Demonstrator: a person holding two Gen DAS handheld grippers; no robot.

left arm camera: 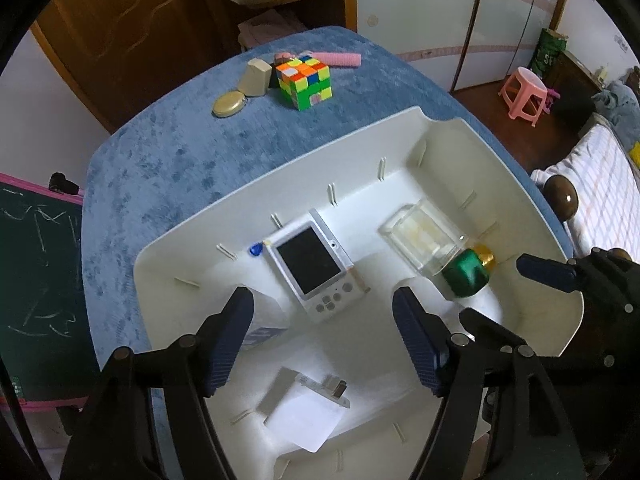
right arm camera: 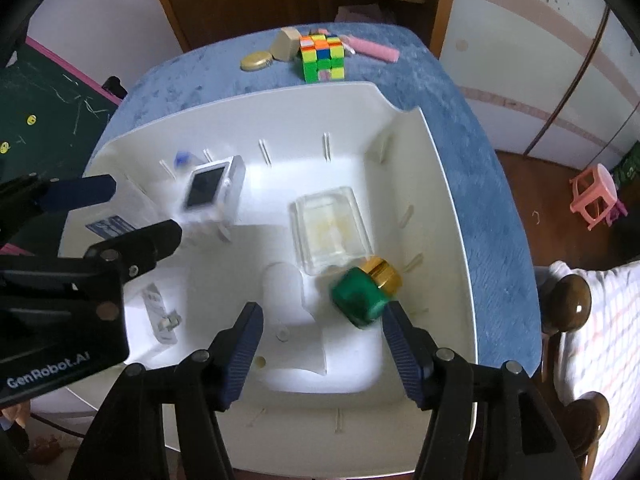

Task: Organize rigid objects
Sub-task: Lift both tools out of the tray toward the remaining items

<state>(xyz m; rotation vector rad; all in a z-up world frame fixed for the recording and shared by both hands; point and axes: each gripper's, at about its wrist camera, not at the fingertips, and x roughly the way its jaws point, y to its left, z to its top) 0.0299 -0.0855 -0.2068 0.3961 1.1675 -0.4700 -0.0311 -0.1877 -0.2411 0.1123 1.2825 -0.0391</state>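
A smooth white plastic bin point(right arm camera: 420, 152) with slotted walls is set on a blue plush cloth point(left arm camera: 168, 152). Inside are seen a flat white handheld console point(left arm camera: 316, 264) with a dark screen, a clear square box point(right arm camera: 328, 224), a green jar point(right arm camera: 360, 296) lying on its side with a gold cap, and a white charger point(left arm camera: 308, 408). Beyond the bin, a multicoloured cube point(left arm camera: 306, 80), a beige block point(left arm camera: 256, 76), a gold disc point(left arm camera: 228, 104) and a pink bar point(left arm camera: 336, 58) are left on the cloth. The left gripper point(left arm camera: 324, 336) is held over the bin, ridged blue fingers apart and empty; the right gripper point(right arm camera: 320, 352) is likewise spread, just beside the jar.
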